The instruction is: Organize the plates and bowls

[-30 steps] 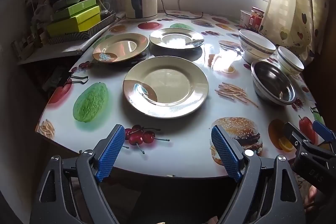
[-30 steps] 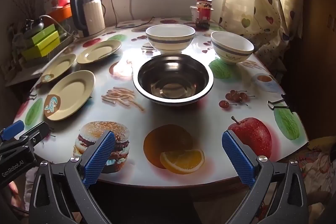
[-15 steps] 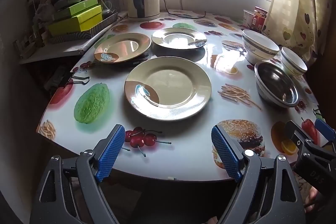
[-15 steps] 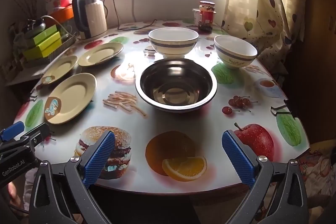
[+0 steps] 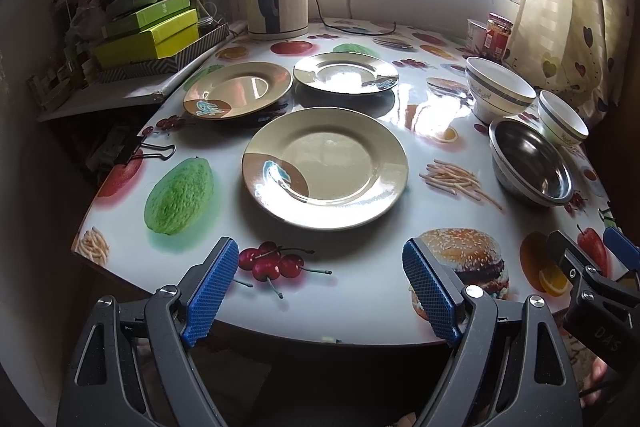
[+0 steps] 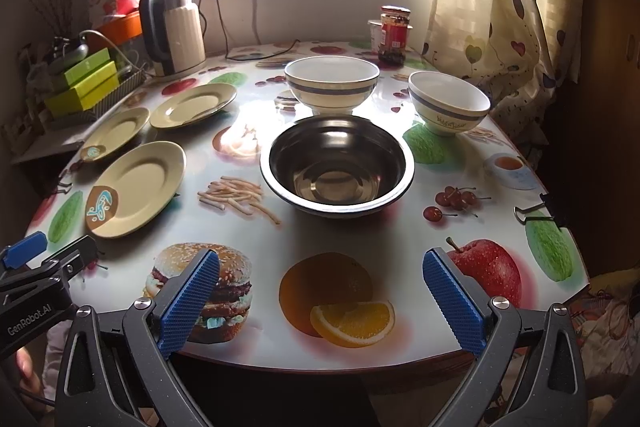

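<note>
Both grippers hover level at the near edge of the round glossy table with a fruit-and-food print (image 6: 352,235), pointing far across it. The left gripper (image 5: 322,287) has its ribbed blue pads spread wide, holding nothing; the right gripper (image 6: 320,303) is equally wide and empty.

Nearest the left gripper lies the large beige glazed plate with a brown patch (image 5: 325,167). Two smaller beige plates sit beyond it: one far left (image 5: 238,90), one far centre (image 5: 346,73). To the right, the shiny round steel bowl (image 6: 337,165) stands directly ahead of the right gripper. Behind it stand the wide white ceramic bowl with a blue band (image 6: 331,83) and, further right, a smaller matching bowl (image 6: 449,103), all apart.
</note>
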{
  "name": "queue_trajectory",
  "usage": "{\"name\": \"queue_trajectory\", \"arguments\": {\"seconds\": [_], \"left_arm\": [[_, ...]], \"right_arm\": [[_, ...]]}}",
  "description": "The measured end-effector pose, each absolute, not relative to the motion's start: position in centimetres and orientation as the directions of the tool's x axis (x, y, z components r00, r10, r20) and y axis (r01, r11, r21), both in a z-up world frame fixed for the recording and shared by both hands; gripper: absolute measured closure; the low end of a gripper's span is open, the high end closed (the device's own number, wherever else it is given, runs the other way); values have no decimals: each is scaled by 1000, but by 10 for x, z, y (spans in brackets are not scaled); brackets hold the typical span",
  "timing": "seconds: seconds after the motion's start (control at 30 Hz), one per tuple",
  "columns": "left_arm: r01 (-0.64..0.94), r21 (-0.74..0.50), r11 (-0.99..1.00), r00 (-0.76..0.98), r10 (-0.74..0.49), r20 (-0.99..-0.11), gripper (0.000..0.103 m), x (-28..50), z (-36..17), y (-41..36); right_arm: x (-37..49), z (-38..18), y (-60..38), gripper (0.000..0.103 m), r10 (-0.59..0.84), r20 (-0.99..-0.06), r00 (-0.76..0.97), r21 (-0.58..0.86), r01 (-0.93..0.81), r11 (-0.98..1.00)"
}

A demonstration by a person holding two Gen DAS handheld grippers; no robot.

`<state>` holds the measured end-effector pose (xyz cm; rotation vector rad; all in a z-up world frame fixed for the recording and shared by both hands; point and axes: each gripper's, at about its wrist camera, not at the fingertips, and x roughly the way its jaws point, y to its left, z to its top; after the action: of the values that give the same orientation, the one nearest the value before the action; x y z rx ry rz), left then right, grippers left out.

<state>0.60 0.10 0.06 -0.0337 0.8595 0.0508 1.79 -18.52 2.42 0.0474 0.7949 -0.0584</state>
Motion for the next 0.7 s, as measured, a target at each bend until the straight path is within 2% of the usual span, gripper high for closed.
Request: {"name": "queue_trajectory", "arguments": {"seconds": [0.7], "left_arm": [[-60, -8, 998, 650, 33, -759, 18, 5, 0, 2]], "right_arm": [[17, 23, -186, 0, -34, -714, 699, 20, 69, 997]]}}
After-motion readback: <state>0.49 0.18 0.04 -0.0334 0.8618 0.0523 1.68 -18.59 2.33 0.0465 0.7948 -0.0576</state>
